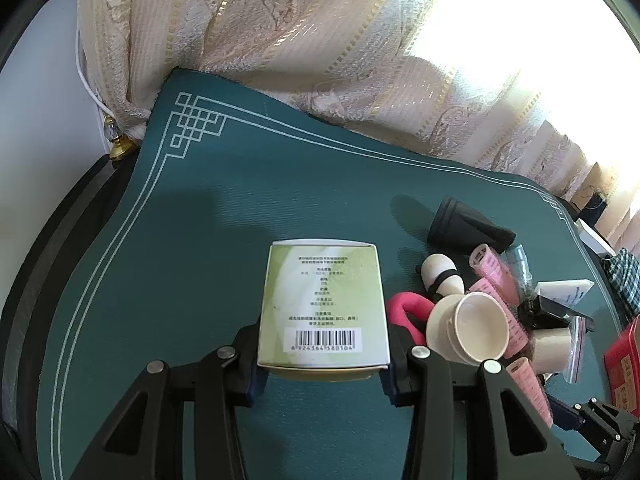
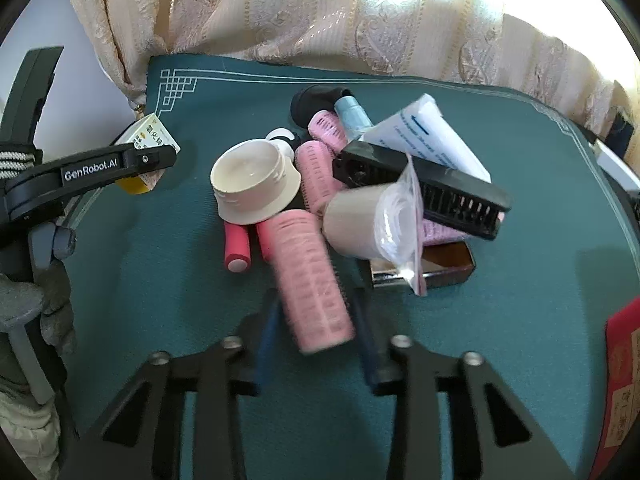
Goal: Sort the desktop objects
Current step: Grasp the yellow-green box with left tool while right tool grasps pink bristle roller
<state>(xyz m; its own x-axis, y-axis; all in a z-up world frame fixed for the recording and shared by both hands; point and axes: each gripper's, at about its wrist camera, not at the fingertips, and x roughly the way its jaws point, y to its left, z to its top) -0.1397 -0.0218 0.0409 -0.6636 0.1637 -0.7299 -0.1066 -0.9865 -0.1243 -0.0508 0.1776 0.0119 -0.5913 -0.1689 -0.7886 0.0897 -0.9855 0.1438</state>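
My left hand-held gripper (image 1: pixel 323 364) has its two fingers clamped on the sides of a pale green box (image 1: pixel 324 304), barcode face up, held over the left part of the green mat (image 1: pixel 192 248) on the bench. From the right wrist view that box shows a yellow side (image 2: pixel 146 148) at far left.

To the right lies the pile: a cream cap (image 2: pixel 256 180), open side up, resting over a red tube (image 2: pixel 237 248); behind it a black cone-shaped piece (image 2: pixel 316 100) and a light blue bottle (image 2: pixel 352 114); several pink hair rollers; a white tube with blue print (image 2: pixel 432 136); a black comb (image 2: pixel 424 184) lying across the heap; a beige roll (image 2: pixel 356 220) beside a clear zip bag (image 2: pixel 400 224); and a brown tin (image 2: pixel 444 264) underneath.

My right hand-held gripper (image 2: pixel 316 320) sits wide apart, its fingers either side of the nearest pink roller (image 2: pixel 308 280). Blur prevents me telling whether they touch it.

A red box (image 2: pixel 620 368) sits at the right edge.
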